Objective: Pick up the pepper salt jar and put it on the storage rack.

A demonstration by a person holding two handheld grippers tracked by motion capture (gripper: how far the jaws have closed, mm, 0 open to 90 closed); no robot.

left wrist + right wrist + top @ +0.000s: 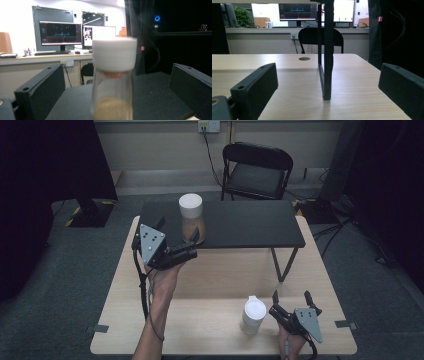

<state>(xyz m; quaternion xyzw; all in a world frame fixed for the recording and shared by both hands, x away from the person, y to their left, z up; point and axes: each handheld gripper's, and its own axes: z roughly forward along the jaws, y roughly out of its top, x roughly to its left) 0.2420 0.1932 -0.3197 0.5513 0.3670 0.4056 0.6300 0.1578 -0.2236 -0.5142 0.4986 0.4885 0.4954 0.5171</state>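
A clear jar (191, 218) with a white lid and brown contents stands on the black raised shelf (250, 222), near its front left. My left gripper (179, 231) is open just in front of and left of it. In the left gripper view the jar (113, 82) stands upright between the spread jaws, a little ahead of them, untouched. A second white-lidded jar (253, 315) stands on the wooden table (200, 285) near the front edge. My right gripper (291, 297) is open to that jar's right and holds nothing. It faces the shelf's leg (325, 62).
The shelf's right leg (282, 265) stands on the table beyond the right gripper. A black folding chair (256, 170) is behind the table. Bare wood lies between the two hands.
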